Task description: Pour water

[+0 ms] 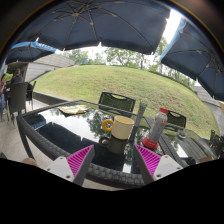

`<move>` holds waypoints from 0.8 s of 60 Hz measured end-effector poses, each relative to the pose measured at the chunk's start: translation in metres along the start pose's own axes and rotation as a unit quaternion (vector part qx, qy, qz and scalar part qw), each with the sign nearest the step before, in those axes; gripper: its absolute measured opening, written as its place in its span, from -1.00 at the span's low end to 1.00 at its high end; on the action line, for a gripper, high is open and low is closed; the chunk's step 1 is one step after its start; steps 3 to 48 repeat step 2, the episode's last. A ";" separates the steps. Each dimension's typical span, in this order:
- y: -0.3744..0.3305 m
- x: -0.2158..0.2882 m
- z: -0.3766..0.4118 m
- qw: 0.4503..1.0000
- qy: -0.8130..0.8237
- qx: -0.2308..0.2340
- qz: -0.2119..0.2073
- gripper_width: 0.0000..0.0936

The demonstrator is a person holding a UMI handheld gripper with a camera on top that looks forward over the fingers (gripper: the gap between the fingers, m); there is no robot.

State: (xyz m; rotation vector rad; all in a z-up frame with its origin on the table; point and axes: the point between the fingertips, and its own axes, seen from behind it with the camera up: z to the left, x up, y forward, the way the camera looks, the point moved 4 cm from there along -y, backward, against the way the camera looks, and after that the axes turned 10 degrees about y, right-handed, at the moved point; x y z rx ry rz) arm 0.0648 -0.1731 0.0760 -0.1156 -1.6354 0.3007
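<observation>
Glossy glass tabletop [60, 130]; woven wicker rim [100, 177]; fabric umbrella [90, 22].

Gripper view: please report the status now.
Gripper open, fingers empty. Cup just ahead on glass table. Bottle beside it. Nothing between.

patio umbrellas [95, 20] overhead | grassy slope [110, 80] | glass table [60, 130] | daylight

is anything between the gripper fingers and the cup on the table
Nothing visible blocks it. The gripper is open, and the tan cup stands just ahead of the gap between its fingers on the glass table. The red-capped bottle stands to the cup's right, off the path.
</observation>
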 end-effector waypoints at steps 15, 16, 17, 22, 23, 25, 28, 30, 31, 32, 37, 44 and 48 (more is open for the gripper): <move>-0.001 -0.004 0.001 1.000 0.002 0.003 0.004 0.80; -0.001 -0.004 0.001 1.000 0.002 0.003 0.004 0.80; -0.001 -0.004 0.001 1.000 0.002 0.003 0.004 0.80; -0.001 -0.004 0.001 1.000 0.002 0.003 0.004 0.80; -0.001 -0.004 0.001 1.000 0.002 0.003 0.004 0.80; -0.001 -0.004 0.001 1.000 0.002 0.003 0.004 0.80; -0.001 -0.004 0.001 1.000 0.002 0.003 0.004 0.80; -0.001 -0.004 0.001 1.000 0.002 0.003 0.004 0.80; -0.001 -0.004 0.001 1.000 0.002 0.003 0.004 0.80; -0.001 -0.004 0.001 1.000 0.002 0.003 0.004 0.80; -0.001 -0.004 0.001 1.000 0.002 0.003 0.004 0.80; -0.001 -0.004 0.001 1.000 0.002 0.003 0.004 0.80; -0.001 -0.004 0.001 1.000 0.002 0.003 0.004 0.80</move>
